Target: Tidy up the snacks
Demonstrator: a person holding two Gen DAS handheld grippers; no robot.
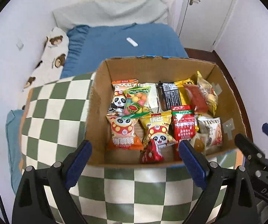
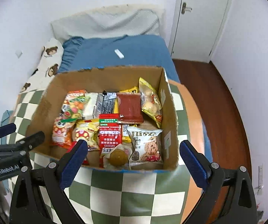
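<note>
On the green-and-white checked blanket (image 1: 59, 100) spread over the bed sits an open cardboard box (image 1: 96, 97), and every snack I can spot is already inside it, laid roughly in two rows. Along the far row lie a watermelon gum bag (image 1: 136, 100), a black wrapper (image 1: 169, 95) and a flat red pouch (image 2: 129, 106), with a yellow packet (image 2: 150, 100) leaning against the right wall. In the near row are an orange panda pack (image 1: 121, 132), a yellow panda pack (image 1: 157, 130), a red carton-like pack (image 2: 109, 132), a cookie bag (image 2: 146, 145) and a round brownish sweet (image 2: 118, 156) in clear wrap, close to the near wall.

Both tongs hang above the near edge of the box, angled down at it. The left gripper (image 1: 135, 153) stands wide apart with nothing between its blue pads. The right gripper (image 2: 134, 153) is just as wide and just as empty.

From what I can see, the sorting looks close to done. The risks are small ones: a finger dipping back in could snag a crinkly wrapper and drag a row out of line, or catch the near wall. The box rests on soft bedding, so a push on its rim might tilt it and slide the loose packs together. The two tools are also near each other and could knock.
</note>
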